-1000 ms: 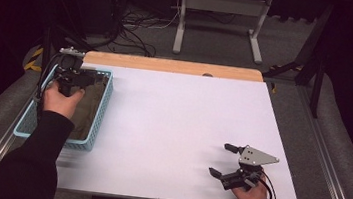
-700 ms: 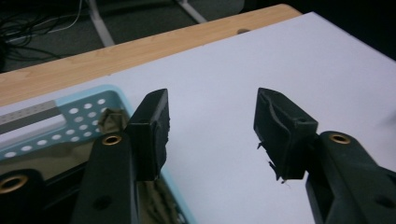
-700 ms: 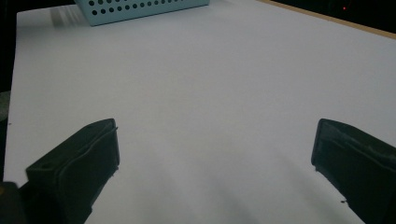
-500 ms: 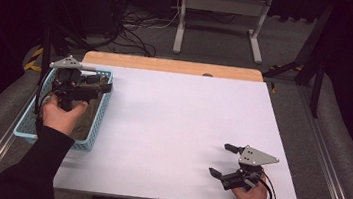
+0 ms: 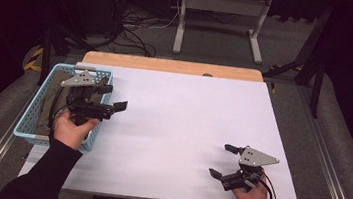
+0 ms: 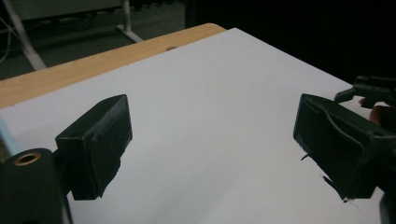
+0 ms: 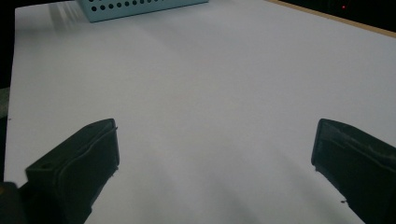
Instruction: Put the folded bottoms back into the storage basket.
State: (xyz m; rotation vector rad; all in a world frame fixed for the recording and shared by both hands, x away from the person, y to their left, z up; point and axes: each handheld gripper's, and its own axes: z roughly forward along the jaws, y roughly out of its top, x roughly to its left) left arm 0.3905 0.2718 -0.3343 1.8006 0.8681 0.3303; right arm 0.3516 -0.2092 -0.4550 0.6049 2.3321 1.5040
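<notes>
left gripper [image 5: 112, 99] has just been opening, nothing between its jaws, blue basket [image 5: 37, 114] right under it; right gripper [image 5: 223, 161] released too.

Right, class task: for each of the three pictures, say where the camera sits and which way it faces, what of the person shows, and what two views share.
High view: above the near side, looking forward and down on the white table; both forearms, the left tongs over the blue basket, the right tongs.
Left gripper view: rides the left tongs, facing across the table; open jaws, the other hand far off.
Right gripper view: rides the right tongs, facing the basket; open jaws.
Shared: high and right gripper views both show the basket.
</notes>
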